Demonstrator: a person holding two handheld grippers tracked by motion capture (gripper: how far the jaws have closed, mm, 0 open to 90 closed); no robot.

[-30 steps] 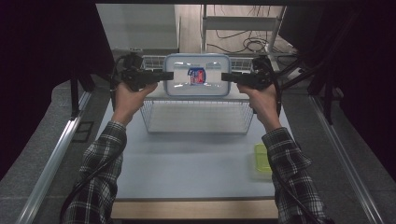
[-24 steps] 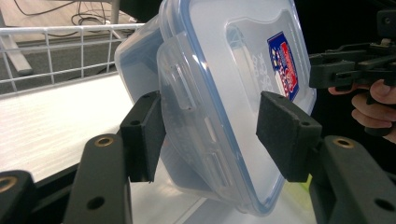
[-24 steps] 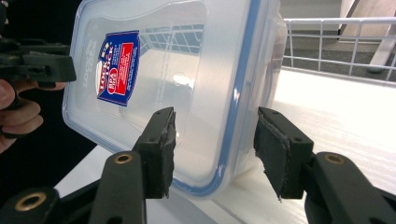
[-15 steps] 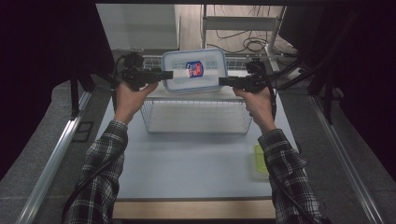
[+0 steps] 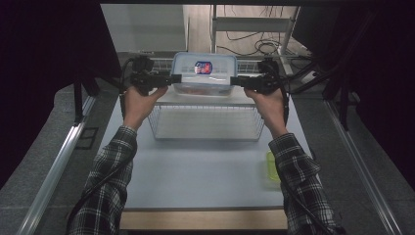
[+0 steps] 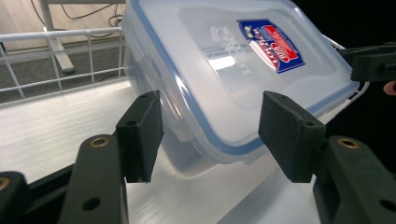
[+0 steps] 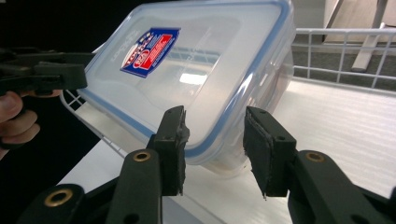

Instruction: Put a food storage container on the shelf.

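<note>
High view showed a clear plastic box with a blue-rimmed lid and a red and blue label, sitting over the far edge of a white wire basket on the pale desk. From where I stood, the two grippers flanked it end to end, the sensible way to steady something that long. The left gripper met its left end and the right gripper its right end.

Left gripper view had the box tilted, its near corner lying between the two black pads with a gap on each side, so that gripper was released. Right gripper view told the same: the pads of that gripper stood apart with the box rim between them, not visibly pinched.

The basket's far wire wall ran just behind the box. Toward the person the basket lay open. A yellow-green object lay near the desk's right edge, well apart from the basket.
</note>
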